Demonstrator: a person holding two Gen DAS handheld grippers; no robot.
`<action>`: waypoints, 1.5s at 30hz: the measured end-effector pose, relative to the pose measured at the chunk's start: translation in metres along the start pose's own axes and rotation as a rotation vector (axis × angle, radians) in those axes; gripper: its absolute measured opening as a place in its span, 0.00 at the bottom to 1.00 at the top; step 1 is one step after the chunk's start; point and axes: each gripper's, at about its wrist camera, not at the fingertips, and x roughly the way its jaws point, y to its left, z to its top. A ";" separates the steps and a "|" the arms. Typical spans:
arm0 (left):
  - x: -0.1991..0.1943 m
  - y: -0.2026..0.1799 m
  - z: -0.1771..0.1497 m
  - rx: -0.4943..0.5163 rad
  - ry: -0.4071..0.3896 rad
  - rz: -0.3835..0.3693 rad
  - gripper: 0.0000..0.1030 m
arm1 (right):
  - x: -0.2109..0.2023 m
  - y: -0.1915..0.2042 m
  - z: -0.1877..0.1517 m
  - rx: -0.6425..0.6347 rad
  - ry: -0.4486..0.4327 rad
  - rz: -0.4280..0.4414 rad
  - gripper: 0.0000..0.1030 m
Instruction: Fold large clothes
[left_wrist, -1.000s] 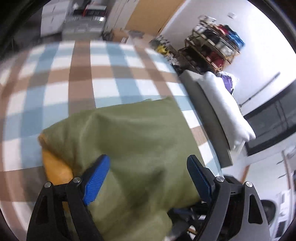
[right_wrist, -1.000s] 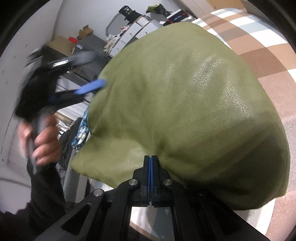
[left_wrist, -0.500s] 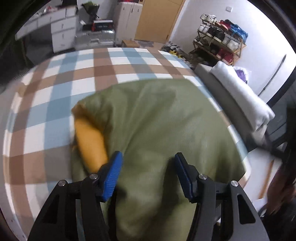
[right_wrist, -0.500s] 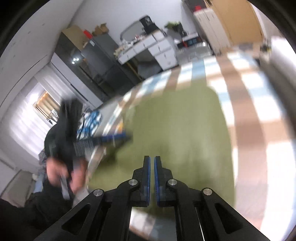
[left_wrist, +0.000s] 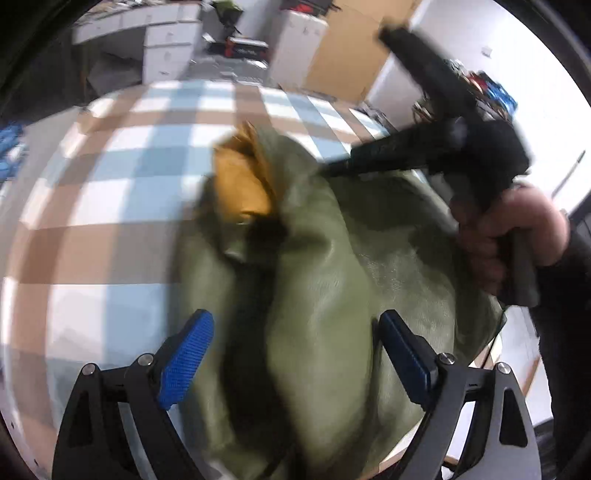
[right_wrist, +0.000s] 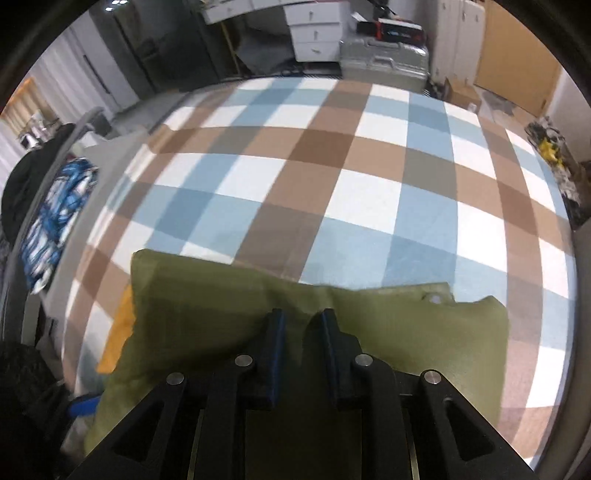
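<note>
Left gripper (left_wrist: 291, 354) stood wide open, its blue pads (left_wrist: 186, 356) spread either side of a raised ridge of the green jacket (left_wrist: 332, 280), holding nothing. The jacket lay directly ahead of and under that gripper, bunched near the close edge of the checked bedcover (left_wrist: 110, 206), with a patch of orange lining (left_wrist: 240, 184) showing at its far end. Judged from this view, its long axis ran away from the left gripper, near to far. Right gripper (right_wrist: 301, 332) sat low over the jacket (right_wrist: 207, 306); the jaws stood a little apart with a fold of cloth rising between them, but whether they pinched it I could not tell. In the right wrist view the same jacket stretched crosswise along the near edge of the bedcover (right_wrist: 369, 192), a metal snap (right_wrist: 433, 297) at its right end. Both grippers were about equally near; the left looked better placed to close on the ridge. Beyond lay only checked cover, then white drawers (right_wrist: 314, 29) and a suitcase (right_wrist: 384, 59).
</note>
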 end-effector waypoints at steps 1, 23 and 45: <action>-0.013 0.000 0.002 -0.007 -0.033 0.007 0.85 | 0.001 0.003 0.000 -0.014 0.001 -0.021 0.20; 0.054 -0.037 -0.016 0.185 0.038 -0.035 0.85 | -0.066 -0.070 -0.168 0.133 0.032 0.193 0.23; 0.034 -0.008 -0.023 0.134 0.062 -0.066 0.86 | -0.078 -0.035 -0.163 0.102 0.061 0.229 0.23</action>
